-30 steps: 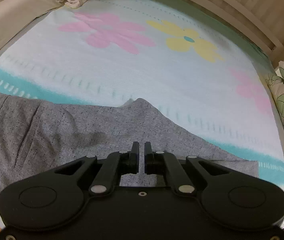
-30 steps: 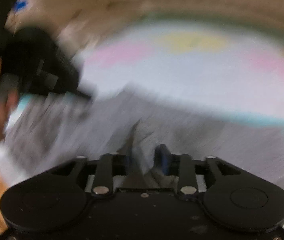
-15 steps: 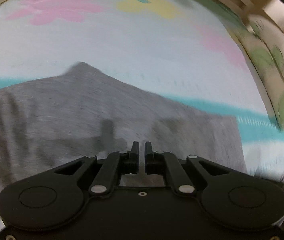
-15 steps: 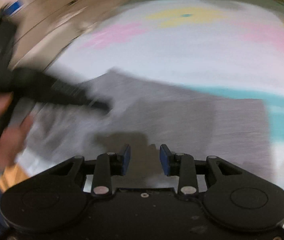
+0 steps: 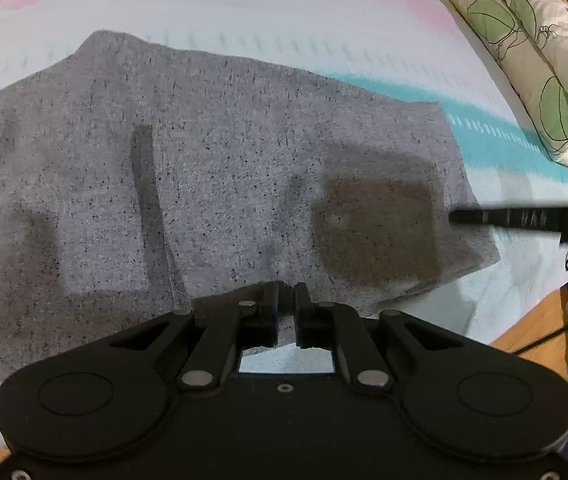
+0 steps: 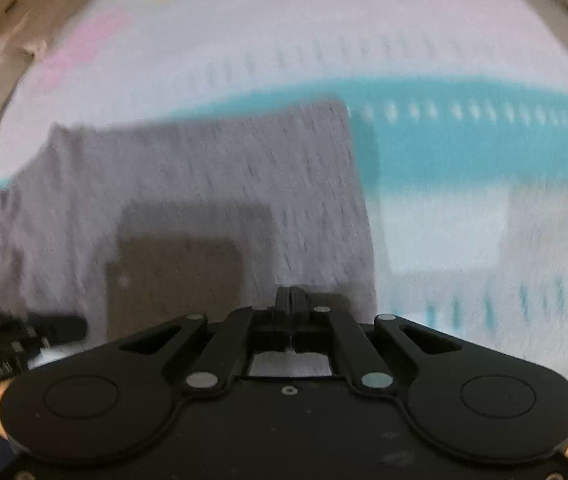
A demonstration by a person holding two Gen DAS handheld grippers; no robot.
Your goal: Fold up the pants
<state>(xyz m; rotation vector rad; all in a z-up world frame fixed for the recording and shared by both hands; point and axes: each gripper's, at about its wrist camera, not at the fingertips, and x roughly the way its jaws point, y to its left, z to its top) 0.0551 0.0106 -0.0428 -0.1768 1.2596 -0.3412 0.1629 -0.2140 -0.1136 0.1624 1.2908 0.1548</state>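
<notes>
Grey speckled pants (image 5: 220, 184) lie flat across a floral bedsheet (image 5: 244, 12), their leg end toward the right. My left gripper (image 5: 285, 294) is nearly shut over the near edge of the pants, with fabric showing in the narrow gap; I cannot tell if it is gripped. My right gripper (image 6: 289, 298) is shut at the near corner of the leg end (image 6: 323, 184); that view is blurred, so any grip on cloth is unclear. The right gripper also shows at the right of the left wrist view (image 5: 523, 218).
A leaf-patterned quilt (image 5: 531, 52) lies along the right side of the bed. A wooden floor (image 5: 535, 328) shows past the near right edge of the mattress. A wooden bed frame (image 6: 0, 32) stands at the far left in the right wrist view.
Both grippers have swung to the right toward the leg end of the pants. The right gripper's jaws have gone from open to shut. The left gripper has come lower over the fabric's near edge.
</notes>
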